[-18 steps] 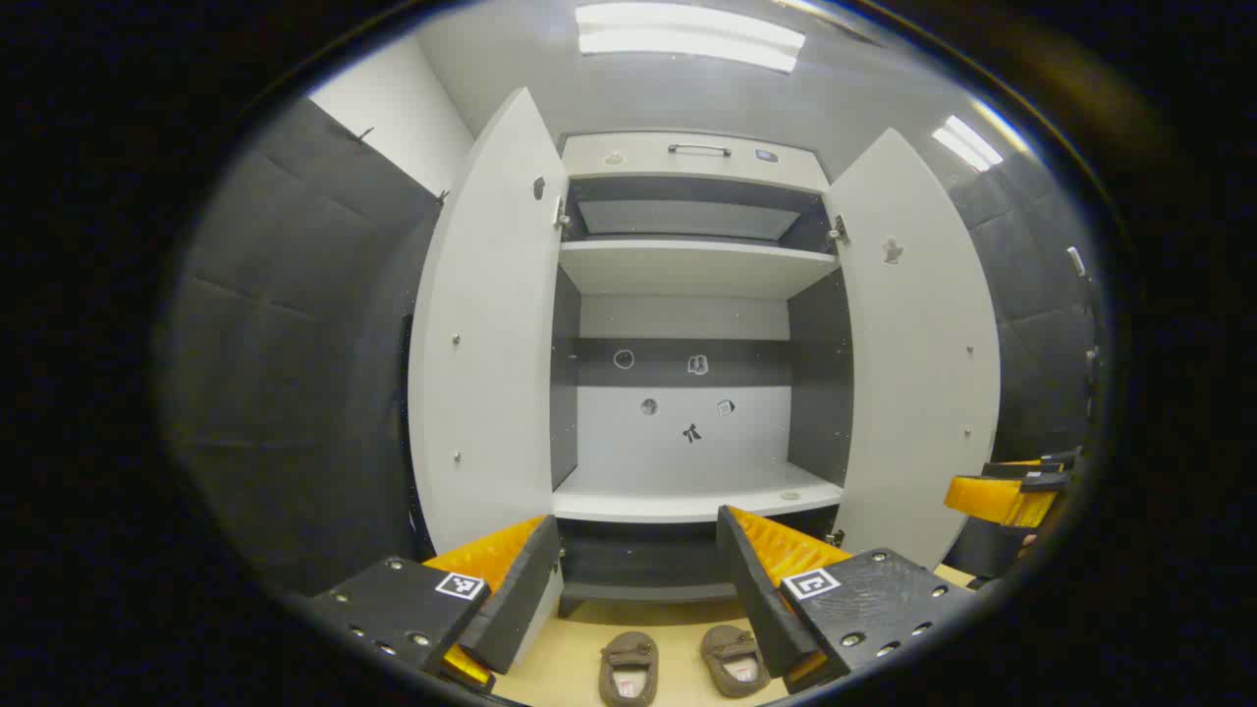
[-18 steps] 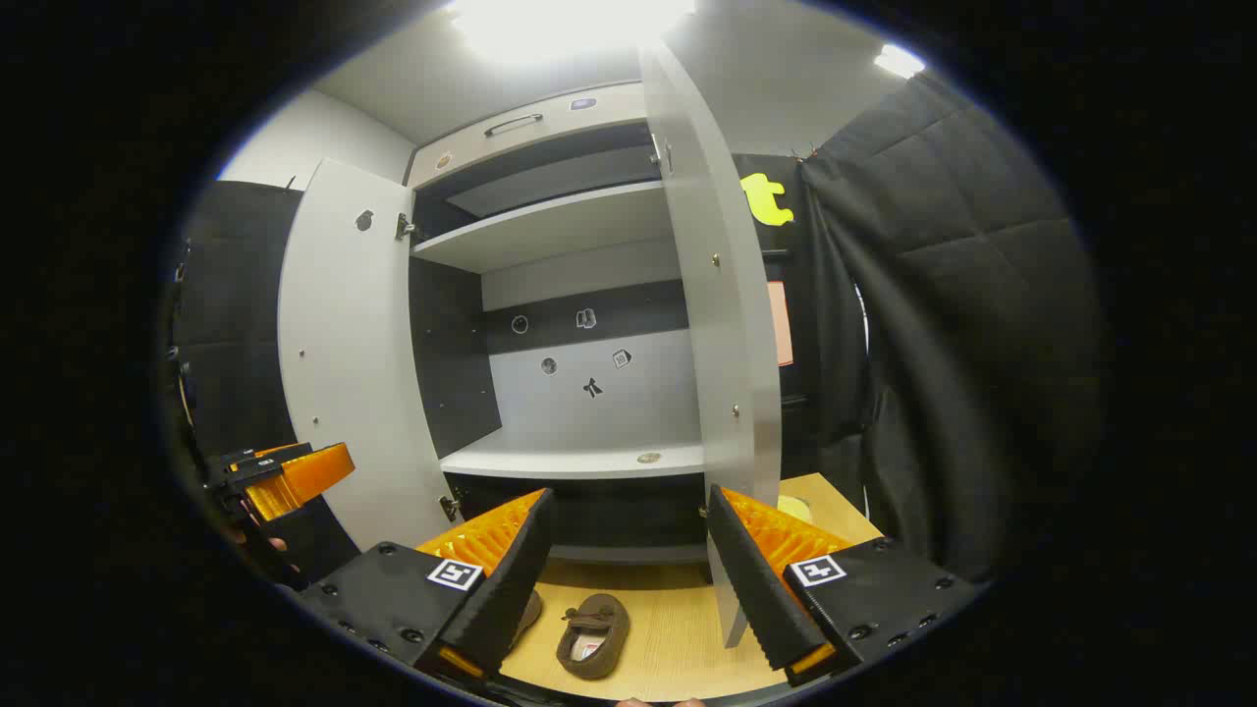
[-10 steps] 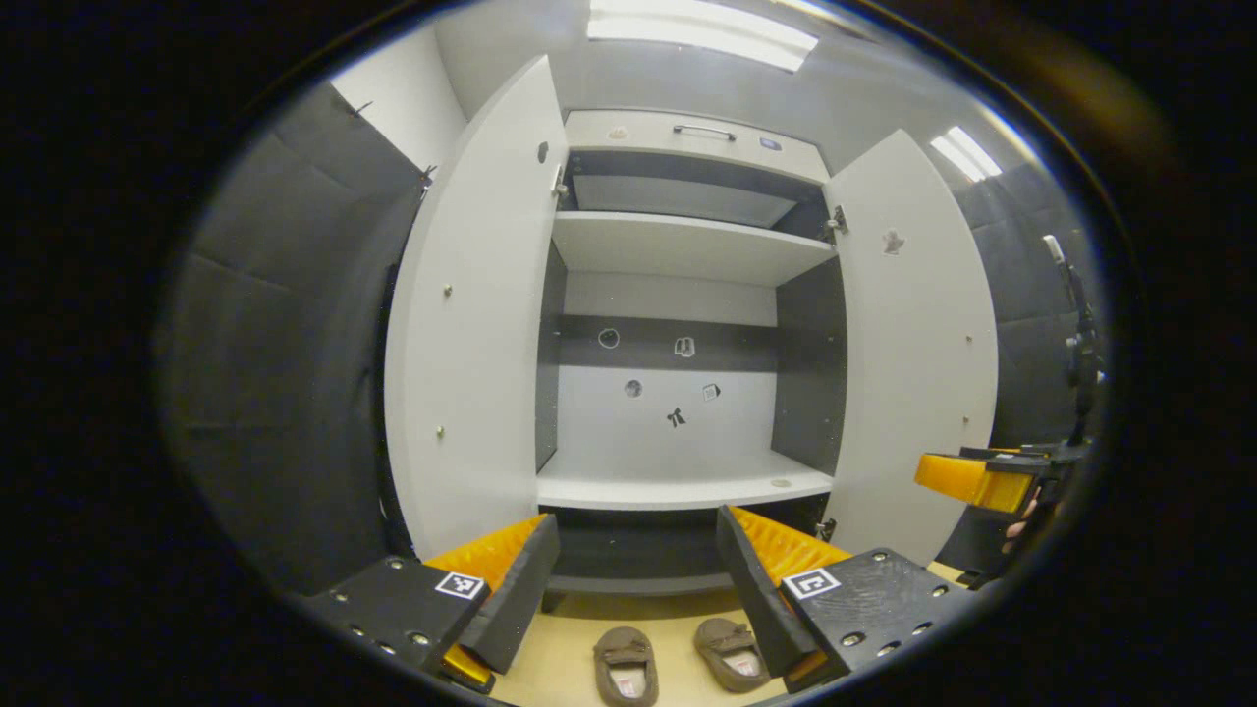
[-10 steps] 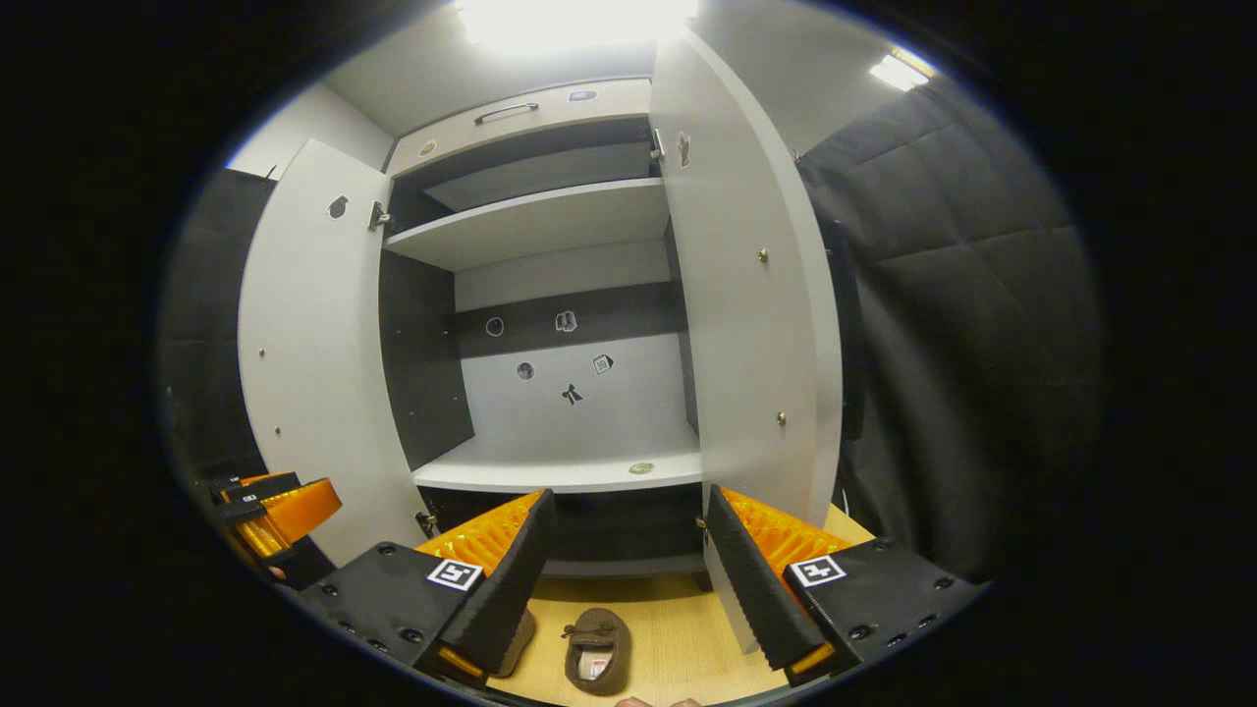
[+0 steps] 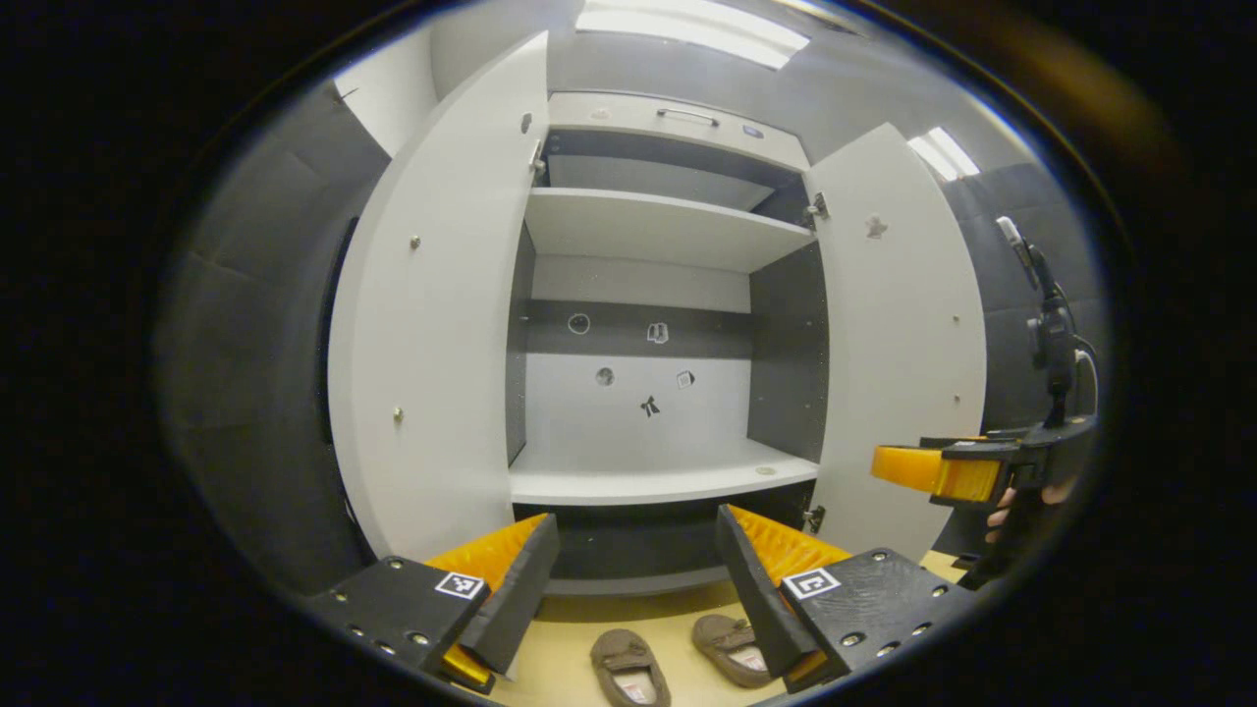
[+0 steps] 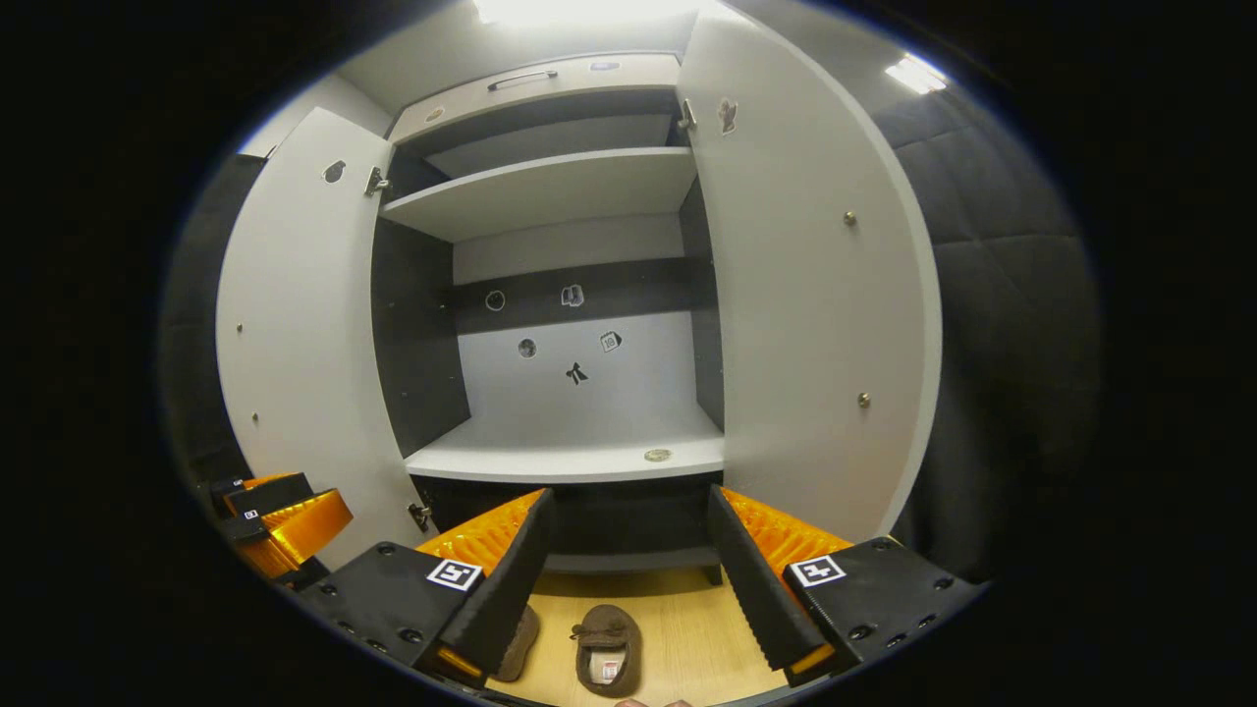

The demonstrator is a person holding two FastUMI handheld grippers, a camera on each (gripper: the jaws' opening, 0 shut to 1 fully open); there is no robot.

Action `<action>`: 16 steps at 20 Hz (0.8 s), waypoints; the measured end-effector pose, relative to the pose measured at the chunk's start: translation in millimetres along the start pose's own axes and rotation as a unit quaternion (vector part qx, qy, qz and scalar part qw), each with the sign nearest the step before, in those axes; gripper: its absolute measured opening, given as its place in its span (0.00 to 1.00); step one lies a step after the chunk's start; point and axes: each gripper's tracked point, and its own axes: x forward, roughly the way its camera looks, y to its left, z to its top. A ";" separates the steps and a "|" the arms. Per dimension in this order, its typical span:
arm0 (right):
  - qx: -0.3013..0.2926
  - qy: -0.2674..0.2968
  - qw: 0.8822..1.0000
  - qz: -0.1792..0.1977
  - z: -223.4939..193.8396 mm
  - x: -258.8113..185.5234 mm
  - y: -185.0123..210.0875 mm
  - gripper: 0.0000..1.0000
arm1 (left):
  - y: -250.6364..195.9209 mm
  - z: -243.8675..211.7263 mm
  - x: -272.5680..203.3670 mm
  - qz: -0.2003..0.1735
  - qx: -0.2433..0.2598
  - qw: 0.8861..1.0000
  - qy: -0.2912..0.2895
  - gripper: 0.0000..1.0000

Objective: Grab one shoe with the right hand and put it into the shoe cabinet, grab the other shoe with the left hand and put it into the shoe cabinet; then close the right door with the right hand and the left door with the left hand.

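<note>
Moved in toward the shoe cabinet (image 5: 648, 471) since the earlier frames, both doors now looming larger. Left gripper (image 5: 628, 565) and right gripper (image 6: 628, 570) both with jaws apart, holding nothing. Two shoes (image 5: 628, 668) side by side on the floor before the cabinet, nearly touching. Risk: nudging the neighbouring shoe (image 6: 609, 648) or clipping the open right door (image 6: 805, 295).

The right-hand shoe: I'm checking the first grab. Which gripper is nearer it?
Right. The right gripper hangs open just above that shoe; the left gripper sits farther left.
</note>
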 end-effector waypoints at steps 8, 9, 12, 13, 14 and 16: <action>0.010 0.069 0.997 -0.013 -26.0 23.0 7.7 0.98 | 10.1 -35.3 4.6 -0.032 0.006 0.999 0.025 0.93; 0.007 0.079 0.997 -0.010 -30.6 25.7 9.3 0.98 | 9.7 -38.1 4.0 -0.039 0.007 0.999 0.028 0.93; 0.007 0.117 0.993 0.006 -54.1 37.1 17.5 0.98 | 11.9 -49.3 1.4 -0.046 0.017 0.998 0.041 0.89; 0.006 0.130 0.991 0.013 -64.3 41.3 21.6 0.98 | 13.9 -52.4 1.8 -0.044 0.017 0.998 0.045 0.98; 0.006 0.142 0.990 0.023 -74.3 46.0 26.5 0.93 | 17.1 -56.6 1.6 -0.039 0.015 0.998 0.051 0.98; 0.019 0.177 0.983 0.045 -102.7 53.8 37.6 0.98 | 22.2 -60.7 -0.8 -0.025 0.007 0.998 0.060 0.98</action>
